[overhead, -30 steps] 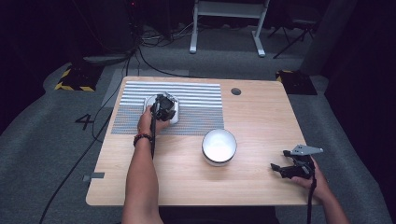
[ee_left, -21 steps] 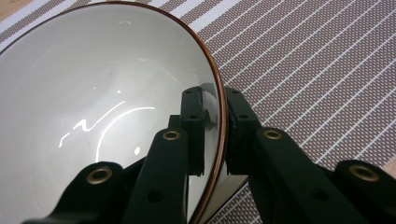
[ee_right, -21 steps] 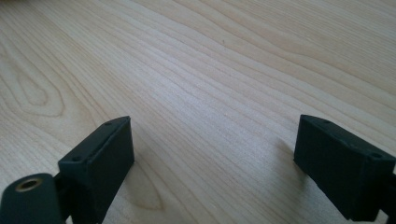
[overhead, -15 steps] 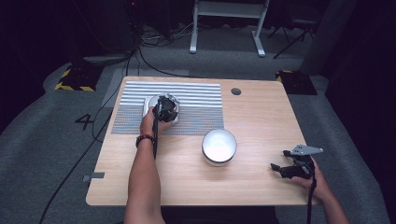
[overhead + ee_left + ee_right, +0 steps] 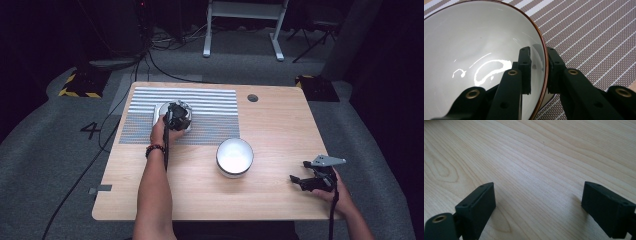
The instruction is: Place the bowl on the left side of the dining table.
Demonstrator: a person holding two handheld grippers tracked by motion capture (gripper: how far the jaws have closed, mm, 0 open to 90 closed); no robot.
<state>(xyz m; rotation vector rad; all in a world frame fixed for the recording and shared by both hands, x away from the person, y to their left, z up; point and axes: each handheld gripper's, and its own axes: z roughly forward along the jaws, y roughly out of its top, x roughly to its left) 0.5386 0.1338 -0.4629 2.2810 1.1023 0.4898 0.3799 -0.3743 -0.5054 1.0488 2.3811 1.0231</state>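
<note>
A white bowl with a brown rim (image 5: 474, 50) sits on a striped placemat (image 5: 210, 117) at the far left of the wooden worktop (image 5: 270, 200). The left hand-held gripper (image 5: 539, 67) straddles the bowl's near wall, one jaw inside, one outside; its jaws have just been opening and stand slightly clear of the rim. The right hand-held gripper (image 5: 537, 202) rests wide open and empty over bare wood at the near right edge. A second white bowl (image 5: 234, 156) stands mid-worktop.
</note>
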